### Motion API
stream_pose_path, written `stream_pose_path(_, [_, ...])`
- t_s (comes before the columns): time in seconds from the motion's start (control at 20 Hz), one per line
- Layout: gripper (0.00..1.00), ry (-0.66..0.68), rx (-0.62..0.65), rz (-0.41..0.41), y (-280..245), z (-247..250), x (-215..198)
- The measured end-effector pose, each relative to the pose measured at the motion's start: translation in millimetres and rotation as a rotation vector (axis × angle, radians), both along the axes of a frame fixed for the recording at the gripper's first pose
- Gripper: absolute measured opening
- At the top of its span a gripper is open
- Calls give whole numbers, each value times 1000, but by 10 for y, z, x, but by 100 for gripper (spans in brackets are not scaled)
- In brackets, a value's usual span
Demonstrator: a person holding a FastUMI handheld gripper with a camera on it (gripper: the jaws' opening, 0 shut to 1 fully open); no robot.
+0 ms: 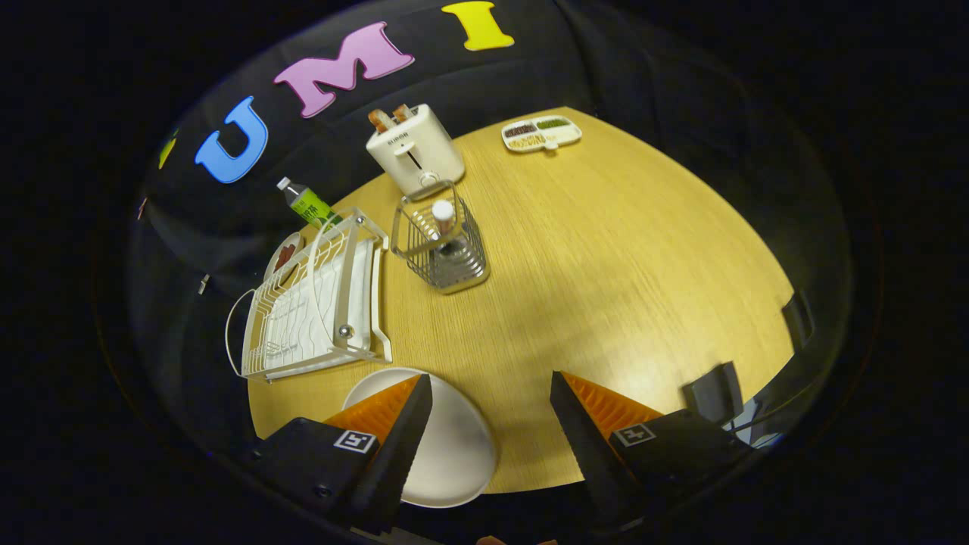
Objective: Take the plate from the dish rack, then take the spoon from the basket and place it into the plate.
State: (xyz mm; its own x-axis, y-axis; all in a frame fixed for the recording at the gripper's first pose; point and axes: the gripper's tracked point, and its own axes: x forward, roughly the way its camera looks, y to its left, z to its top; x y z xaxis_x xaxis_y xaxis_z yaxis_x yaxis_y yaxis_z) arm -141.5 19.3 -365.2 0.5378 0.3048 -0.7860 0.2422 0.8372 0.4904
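Nearest the lens: gripper (490, 393) at the bottom of the frame, fingers spread wide, nothing held between them. White plate (447, 454) flat on the wooden table (606, 250), lower centre, partly under the left finger (394, 435); right finger over bare wood. Up and left of the plate: white dish rack (310, 306), no plate standing in it. Just right of the rack, centre of the frame: wire basket (443, 242), spoon (445, 219) upright inside, handle end up. Behind the rack, a green-labelled bottle (306, 203). Behind the basket, a white toaster (415, 147) with toast in its slots. Far upper right of the table, a divided snack tray (542, 133).
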Motion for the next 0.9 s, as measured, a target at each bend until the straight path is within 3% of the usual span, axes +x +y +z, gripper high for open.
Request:
stream_pose_path(0.3, [97, -325, -240, 77, -434, 1017, 657])
stream_pose_path(0.45, [97, -392, -280, 125, -465, 1172, 992])
stream_pose_path(0.75, [94, -332, -291, 262, -302, 522, 1324])
stream_pose_path(0.9, [86, -269, -260, 330, -104, 131, 1289])
